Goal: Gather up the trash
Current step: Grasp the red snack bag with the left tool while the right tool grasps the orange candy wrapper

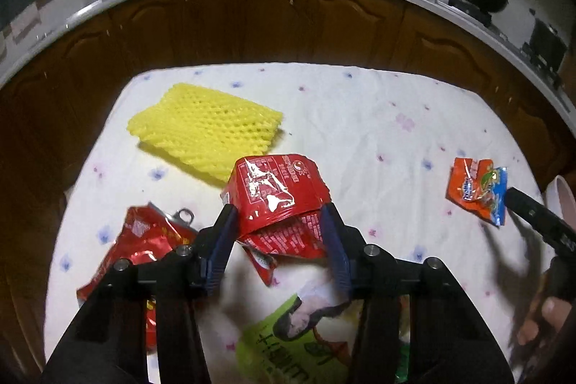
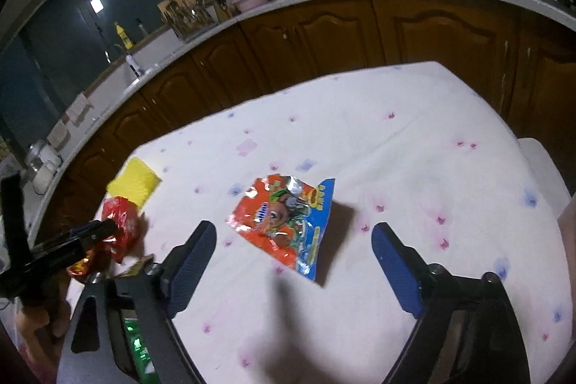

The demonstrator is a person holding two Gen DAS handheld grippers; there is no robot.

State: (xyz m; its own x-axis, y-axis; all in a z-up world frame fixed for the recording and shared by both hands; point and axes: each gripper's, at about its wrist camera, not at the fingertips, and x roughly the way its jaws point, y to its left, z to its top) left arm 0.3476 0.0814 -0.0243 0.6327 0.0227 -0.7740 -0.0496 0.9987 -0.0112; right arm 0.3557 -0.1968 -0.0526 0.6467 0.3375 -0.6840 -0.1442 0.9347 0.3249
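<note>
My counter wears a white cloth with little pink and blue flowers, and it is the biggest thing here. On its far left part lies a flat yellow foam net sleeve; my right camera sees only a corner of it.

My left gripper has its jaws closed on a shiny red plastic snack bag, one blue pad pressing each side. The bag is crumpled, and its lower part hides behind my fingers.

Left of that lies a crinkled red foil wrapper, partly covered by my left arm. Below my jaws is a green and white bag; it is blurry and cut off at the bottom edge, so I cannot read it.

My right gripper has its jaws wide apart, holding nothing. It hovers near a small orange and blue candy wrapper, which lies flat on the cloth between and just past the blue pads. I cannot tell if they touch it.
</note>
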